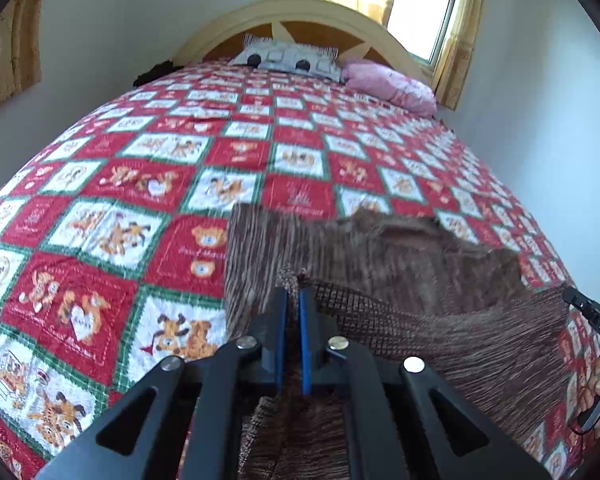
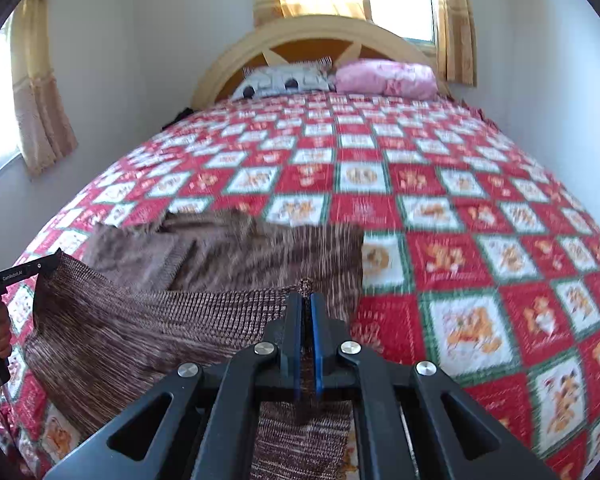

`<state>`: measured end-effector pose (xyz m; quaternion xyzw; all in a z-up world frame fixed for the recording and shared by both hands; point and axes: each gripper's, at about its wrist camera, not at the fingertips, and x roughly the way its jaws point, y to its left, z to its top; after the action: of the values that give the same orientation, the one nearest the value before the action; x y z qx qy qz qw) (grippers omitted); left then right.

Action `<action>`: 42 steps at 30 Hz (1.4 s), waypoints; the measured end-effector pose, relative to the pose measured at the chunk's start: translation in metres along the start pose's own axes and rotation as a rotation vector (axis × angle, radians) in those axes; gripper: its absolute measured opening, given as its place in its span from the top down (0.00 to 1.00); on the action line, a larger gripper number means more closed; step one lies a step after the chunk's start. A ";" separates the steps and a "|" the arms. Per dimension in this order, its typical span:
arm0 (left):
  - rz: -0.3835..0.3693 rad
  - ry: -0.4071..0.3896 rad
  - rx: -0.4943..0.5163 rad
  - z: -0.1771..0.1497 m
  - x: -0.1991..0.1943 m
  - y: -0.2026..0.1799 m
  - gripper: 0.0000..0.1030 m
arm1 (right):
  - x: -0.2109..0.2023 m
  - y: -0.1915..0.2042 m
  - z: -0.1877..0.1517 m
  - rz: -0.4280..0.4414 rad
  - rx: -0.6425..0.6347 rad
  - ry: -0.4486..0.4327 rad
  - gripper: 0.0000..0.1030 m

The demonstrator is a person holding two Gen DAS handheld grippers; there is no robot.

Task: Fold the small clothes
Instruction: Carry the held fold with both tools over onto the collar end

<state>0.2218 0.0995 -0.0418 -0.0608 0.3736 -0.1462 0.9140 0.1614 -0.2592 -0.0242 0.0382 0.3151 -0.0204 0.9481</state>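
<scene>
Red, white and green patchwork covered the bed [image 1: 148,184], and the brown knit garment [image 1: 400,256] lay on it toward the near edge, far from the headboard [image 2: 300,36] and the two pillows. Its far part rested flat on the quilt, while the near hem was raised and stretched between the two tools. The left tool [image 1: 294,300] had its jaws together, clamped on one corner of that hem; the right tool [image 2: 306,304] was likewise clamped on the other corner, with knit hanging below both. The step in hand looked like the first fold, with the near edge gripped and lifted. The next move probably called for carrying both corners evenly toward the headboard, keeping the hem taut, and laying it over the flat part before letting go.
</scene>
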 end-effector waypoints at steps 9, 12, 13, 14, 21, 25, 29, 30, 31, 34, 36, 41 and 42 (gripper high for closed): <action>0.026 -0.021 -0.046 0.024 0.020 -0.006 0.96 | 0.013 -0.006 0.038 -0.010 -0.020 -0.020 0.96; 0.011 -0.014 -0.041 0.018 0.022 -0.006 0.96 | 0.014 -0.016 0.029 0.048 0.015 0.008 0.96; 0.012 -0.009 -0.032 0.015 0.022 -0.006 0.96 | 0.016 -0.018 0.024 0.065 0.022 0.022 0.96; 0.014 -0.003 -0.022 0.012 0.024 -0.006 0.96 | 0.019 -0.021 0.019 0.079 0.034 0.043 0.96; 0.021 0.017 -0.021 0.003 0.030 -0.004 0.96 | 0.051 -0.019 -0.002 0.114 0.031 0.167 0.95; 0.026 0.018 -0.015 0.002 0.030 -0.003 0.96 | 0.058 -0.020 -0.004 0.111 0.029 0.180 0.93; 0.027 0.027 -0.024 0.001 0.034 -0.001 0.96 | 0.058 -0.017 -0.006 0.131 0.015 0.177 0.42; 0.027 0.029 -0.026 0.001 0.035 -0.001 0.96 | 0.059 -0.015 -0.007 0.120 -0.001 0.184 0.42; 0.025 0.029 -0.028 0.001 0.036 -0.001 0.96 | 0.060 -0.013 -0.007 0.100 -0.015 0.188 0.42; 0.024 0.028 -0.024 0.000 0.036 -0.003 0.96 | 0.067 -0.010 -0.009 0.082 -0.048 0.204 0.55; 0.024 0.031 -0.021 -0.001 0.036 -0.003 0.96 | 0.078 -0.008 -0.012 0.094 -0.067 0.251 0.75; 0.032 0.040 -0.037 -0.001 0.037 -0.001 0.96 | 0.074 -0.004 -0.009 0.064 -0.084 0.246 0.95; 0.027 0.039 -0.047 -0.001 0.036 0.000 0.96 | 0.065 -0.003 -0.005 0.060 -0.082 0.218 0.95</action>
<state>0.2454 0.0881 -0.0665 -0.0744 0.3955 -0.1262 0.9067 0.2102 -0.2626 -0.0674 0.0107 0.4155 0.0251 0.9092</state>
